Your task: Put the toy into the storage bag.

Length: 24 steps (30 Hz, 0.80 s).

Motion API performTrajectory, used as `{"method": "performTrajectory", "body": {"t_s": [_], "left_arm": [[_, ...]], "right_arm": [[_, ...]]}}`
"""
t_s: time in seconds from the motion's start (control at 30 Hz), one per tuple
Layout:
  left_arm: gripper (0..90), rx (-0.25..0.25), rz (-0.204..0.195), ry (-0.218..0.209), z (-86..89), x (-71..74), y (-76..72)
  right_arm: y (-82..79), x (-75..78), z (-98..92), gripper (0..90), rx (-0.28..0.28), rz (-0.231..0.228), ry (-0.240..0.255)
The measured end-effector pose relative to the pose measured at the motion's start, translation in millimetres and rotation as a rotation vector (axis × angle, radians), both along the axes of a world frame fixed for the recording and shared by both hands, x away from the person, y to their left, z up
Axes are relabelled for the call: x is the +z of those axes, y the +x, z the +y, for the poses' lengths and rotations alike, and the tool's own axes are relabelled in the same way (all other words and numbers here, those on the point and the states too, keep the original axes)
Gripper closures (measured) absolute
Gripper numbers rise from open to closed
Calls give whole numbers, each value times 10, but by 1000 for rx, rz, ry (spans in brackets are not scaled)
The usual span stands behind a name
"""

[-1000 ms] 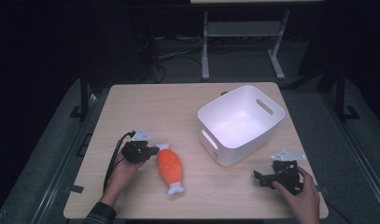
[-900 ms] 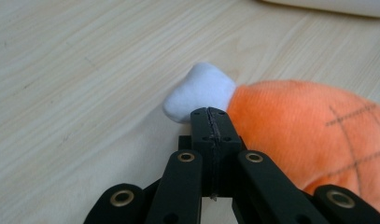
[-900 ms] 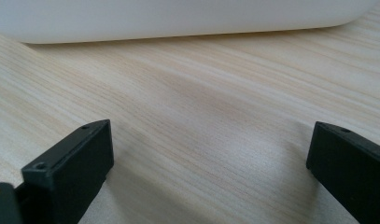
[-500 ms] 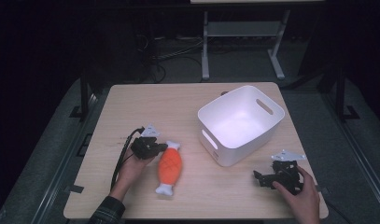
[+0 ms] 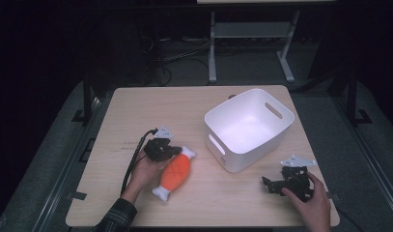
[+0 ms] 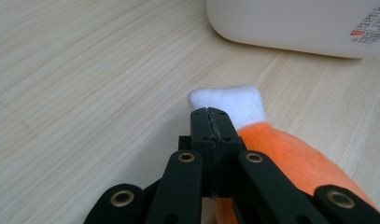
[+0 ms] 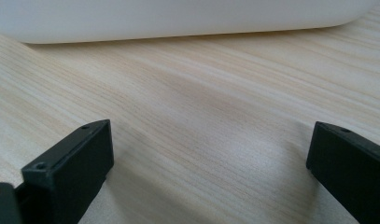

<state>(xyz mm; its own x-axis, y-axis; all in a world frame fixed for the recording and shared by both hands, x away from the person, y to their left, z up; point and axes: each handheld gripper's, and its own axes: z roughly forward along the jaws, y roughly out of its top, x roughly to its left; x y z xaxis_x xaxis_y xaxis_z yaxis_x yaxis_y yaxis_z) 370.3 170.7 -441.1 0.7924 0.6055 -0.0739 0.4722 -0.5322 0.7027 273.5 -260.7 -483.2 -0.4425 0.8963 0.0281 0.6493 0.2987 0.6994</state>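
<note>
Lower left of centre in the high view: the orange plush toy point(image 5: 175, 172) lies on the table point(image 5: 136, 108), not yet in the white bin point(image 5: 249, 128). The left gripper point(image 5: 171, 150), jaws pressed together, touches its upper end; the right gripper point(image 5: 270, 184) rests spread at lower right.

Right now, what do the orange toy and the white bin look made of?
Orange toy: plush fabric, fuzzy matte nap with soft rounded white ends, probably stuffed. White bin: likely moulded plastic, smooth and slightly glossy, with thin walls, rounded corners and cut-out handles.
</note>
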Motion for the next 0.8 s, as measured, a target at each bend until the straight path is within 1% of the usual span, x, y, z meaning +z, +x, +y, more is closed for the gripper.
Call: {"method": "performTrajectory", "body": {"t_s": [0.1,0.2,0.27,0.33,0.4,0.47,0.6,0.67,0.77,0.8], "left_arm": [[896,-11,10,5,-41,-7,15],[896,-22,5,0,-99,7,26],[896,-38,3,7,-140,14,31],[896,-43,6,0,-180,11,29],[896,-61,8,8,-216,11,33],[896,-66,14,0,-261,3,27],[896,-89,16,7,-340,-8,18],[896,-94,10,17,-354,3,10],[896,-92,6,22,-331,24,9],[896,-85,10,17,-314,36,7]], "right_arm": [[0,0,0,1,0,0,0],[0,0,0,2,0,0,0],[0,0,0,1,0,0,0],[0,0,0,2,0,0,0],[0,0,0,2,0,0,0],[0,0,0,2,0,0,0],[0,0,0,2,0,0,0],[0,0,0,2,0,0,0],[0,0,0,1,0,0,0],[0,0,0,2,0,0,0]]}}
